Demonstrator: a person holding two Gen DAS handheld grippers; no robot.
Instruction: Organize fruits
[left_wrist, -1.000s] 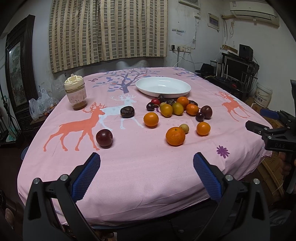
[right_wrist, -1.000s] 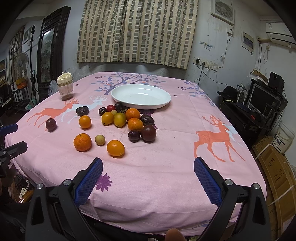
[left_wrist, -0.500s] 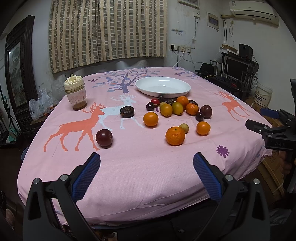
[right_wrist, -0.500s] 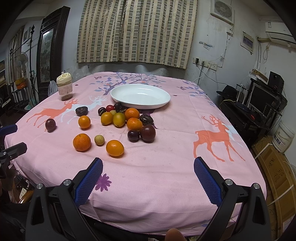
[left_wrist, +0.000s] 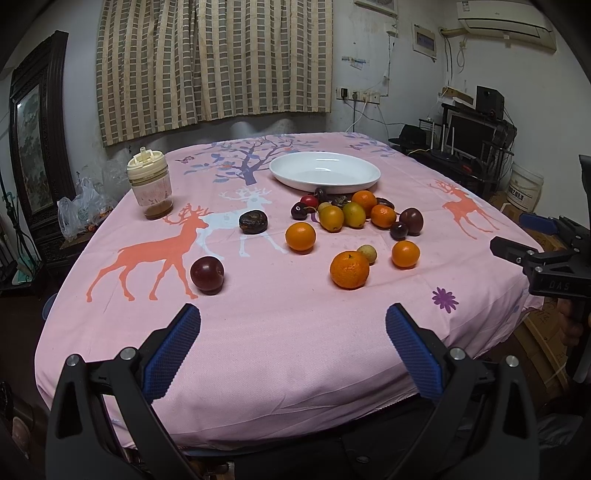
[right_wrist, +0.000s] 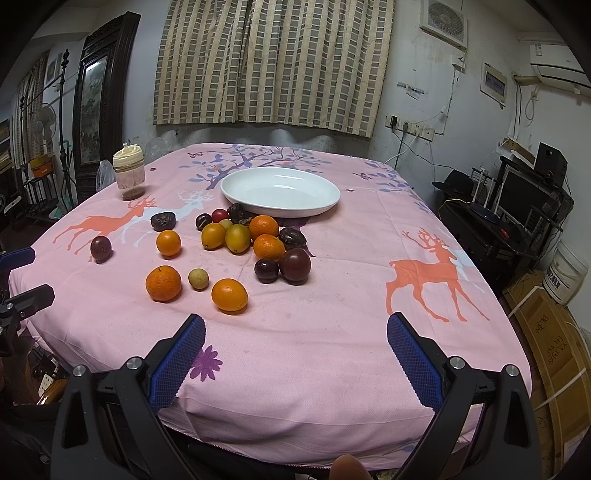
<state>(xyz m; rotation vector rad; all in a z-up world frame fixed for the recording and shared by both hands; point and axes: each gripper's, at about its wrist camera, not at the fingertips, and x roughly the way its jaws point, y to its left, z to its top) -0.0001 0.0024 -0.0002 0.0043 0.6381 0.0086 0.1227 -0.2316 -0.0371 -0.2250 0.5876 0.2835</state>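
Note:
Several oranges, plums, yellow fruits and dark fruits lie loose on the pink deer-print tablecloth (left_wrist: 258, 332) in front of an empty white plate (left_wrist: 325, 171), also in the right wrist view (right_wrist: 280, 190). A large orange (left_wrist: 349, 269) and a dark plum (left_wrist: 207, 274) lie nearest my left gripper (left_wrist: 293, 345), which is open and empty above the cloth's near edge. My right gripper (right_wrist: 295, 354) is open and empty, with an orange (right_wrist: 229, 295) just beyond its left finger.
A plastic jar with a cream lid (left_wrist: 149, 184) stands at the table's far left. A dark cabinet (left_wrist: 33, 147) is left of the table. Electronics and boxes (right_wrist: 528, 206) crowd the right side. Curtains hang behind.
Both grippers have drifted very slightly; the fruits and plate have not moved, and both stay open.

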